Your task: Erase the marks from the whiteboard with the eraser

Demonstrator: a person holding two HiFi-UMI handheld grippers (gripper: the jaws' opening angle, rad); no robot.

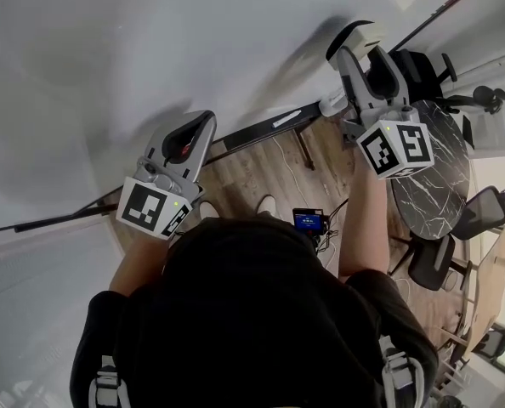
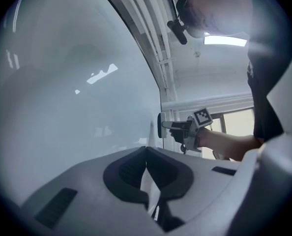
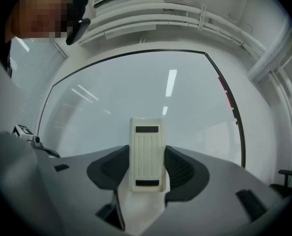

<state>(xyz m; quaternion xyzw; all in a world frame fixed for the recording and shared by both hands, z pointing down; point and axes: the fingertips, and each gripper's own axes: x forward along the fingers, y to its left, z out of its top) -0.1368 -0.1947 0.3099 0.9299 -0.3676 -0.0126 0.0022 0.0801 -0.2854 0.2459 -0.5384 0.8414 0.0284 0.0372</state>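
The right gripper (image 3: 147, 167) clamps its fingers (image 3: 183, 168) on the eraser (image 3: 146, 151), held flat against the whiteboard (image 3: 136, 90). The left gripper (image 2: 146, 150) points at the board off to the side, its 2 fingers closed together.

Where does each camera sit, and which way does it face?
Head view: on the person's head, looking steeply down the whiteboard; shows shoulders, forearms, left gripper, right gripper.
Left gripper view: on the left gripper, looking past its shut jaws along the whiteboard; shows the other forearm, torso.
Right gripper view: on the right gripper, facing the whiteboard over the eraser in its jaws; head shows top left.
Shared: head and left gripper views both show the right gripper holding the eraser.
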